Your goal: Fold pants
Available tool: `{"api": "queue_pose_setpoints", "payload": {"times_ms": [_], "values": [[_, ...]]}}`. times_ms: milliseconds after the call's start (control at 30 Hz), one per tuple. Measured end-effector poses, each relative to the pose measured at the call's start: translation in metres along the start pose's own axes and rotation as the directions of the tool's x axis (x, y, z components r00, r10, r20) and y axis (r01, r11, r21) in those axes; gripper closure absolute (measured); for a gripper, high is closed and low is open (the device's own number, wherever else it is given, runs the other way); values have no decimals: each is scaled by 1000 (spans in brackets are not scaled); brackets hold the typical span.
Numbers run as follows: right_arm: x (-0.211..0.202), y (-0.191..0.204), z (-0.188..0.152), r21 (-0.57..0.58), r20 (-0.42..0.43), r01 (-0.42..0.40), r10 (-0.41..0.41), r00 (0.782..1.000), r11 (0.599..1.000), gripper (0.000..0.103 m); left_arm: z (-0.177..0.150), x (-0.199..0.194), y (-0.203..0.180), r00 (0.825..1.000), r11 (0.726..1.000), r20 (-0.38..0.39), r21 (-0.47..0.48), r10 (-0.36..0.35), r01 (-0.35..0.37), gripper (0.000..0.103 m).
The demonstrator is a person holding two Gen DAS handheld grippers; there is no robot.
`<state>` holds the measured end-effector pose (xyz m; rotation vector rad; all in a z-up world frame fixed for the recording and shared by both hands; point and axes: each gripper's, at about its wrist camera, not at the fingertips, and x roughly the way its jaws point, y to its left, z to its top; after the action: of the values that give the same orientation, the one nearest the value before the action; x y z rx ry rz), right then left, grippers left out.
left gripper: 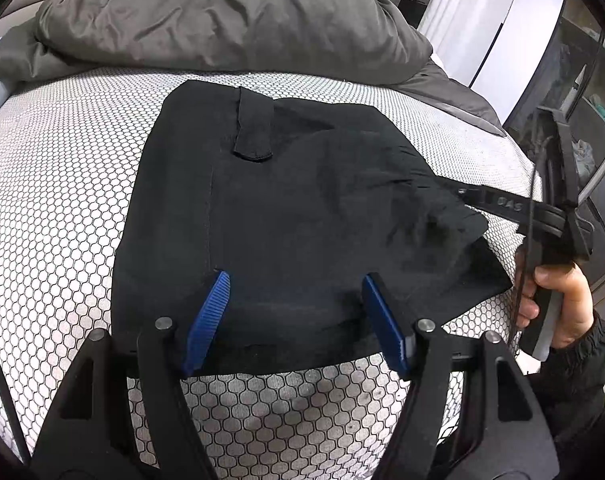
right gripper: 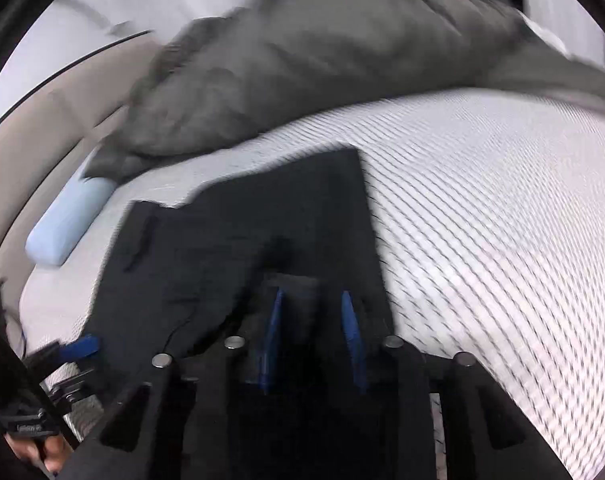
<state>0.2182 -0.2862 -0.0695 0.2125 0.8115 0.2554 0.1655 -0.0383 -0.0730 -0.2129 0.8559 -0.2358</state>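
Observation:
The black pants (left gripper: 286, 208) lie folded into a compact stack on the white honeycomb-patterned mattress (left gripper: 62, 184). My left gripper (left gripper: 296, 280) hovers over the near edge of the stack, its blue fingers (left gripper: 208, 320) wide apart and empty. My right gripper shows in the left wrist view (left gripper: 462, 192) at the stack's right side, reaching onto the cloth. In the blurred right wrist view the pants (right gripper: 230, 248) fill the centre and my right gripper (right gripper: 312, 300) sits low over them with a gap between its blue pads; black cloth lies between them, grip unclear.
A crumpled grey duvet (left gripper: 222, 16) is heaped along the far side of the bed. A pale blue cushion (right gripper: 70, 220) lies at the bed's left edge. White cupboards and dark shelving (left gripper: 574, 80) stand to the right. The bed's near edge is below my left gripper.

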Motion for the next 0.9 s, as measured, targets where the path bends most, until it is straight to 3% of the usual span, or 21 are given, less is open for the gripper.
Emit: {"api": "queue_pose_setpoints", "payload": {"times_ms": [100, 167, 233, 333, 500, 533, 600, 633, 767, 833, 900], "values": [[-29, -13, -5, 28, 64, 15, -17, 998, 999, 55, 0, -7, 2, 1000, 1000, 4, -17, -7, 7, 37], [-48, -18, -11, 59, 98, -129, 123, 988, 990, 52, 2, -16, 5, 1000, 999, 19, -38, -24, 25, 37], [-59, -20, -19, 90, 92, -299, 291, 952, 950, 52, 4, -25, 10, 999, 998, 41, -56, -31, 33, 37], [-55, -10, -25, 81, 28, -396, 395, 918, 915, 52, 8, -38, 25, 996, 996, 82, -89, -23, 30, 37], [-6, 8, -26, 144, -99, -394, 409, 907, 908, 55, 11, -44, 57, 995, 983, 99, -184, 24, -5, 37], [-3, 9, -24, 153, -89, -407, 422, 902, 901, 72, 11, -44, 65, 995, 978, 96, -209, 32, -11, 37], [-7, 14, -22, 118, -64, -432, 441, 895, 894, 92, 11, -45, 77, 995, 969, 95, -246, 41, -17, 37], [-17, 19, -20, 76, -36, -432, 435, 900, 899, 93, 10, -48, 82, 994, 965, 101, -264, 41, -13, 37], [-68, 44, -18, -83, 70, -456, 462, 884, 886, 95, 9, -63, 89, 990, 963, 140, -268, 25, 14, 37], [-88, 40, -26, -111, 78, -449, 459, 885, 886, 95, 7, -64, 89, 990, 965, 135, -263, 30, 7, 37], [-84, 28, -36, -96, 63, -378, 384, 921, 921, 95, 6, -59, 89, 993, 966, 113, -258, 35, -5, 37]]}}
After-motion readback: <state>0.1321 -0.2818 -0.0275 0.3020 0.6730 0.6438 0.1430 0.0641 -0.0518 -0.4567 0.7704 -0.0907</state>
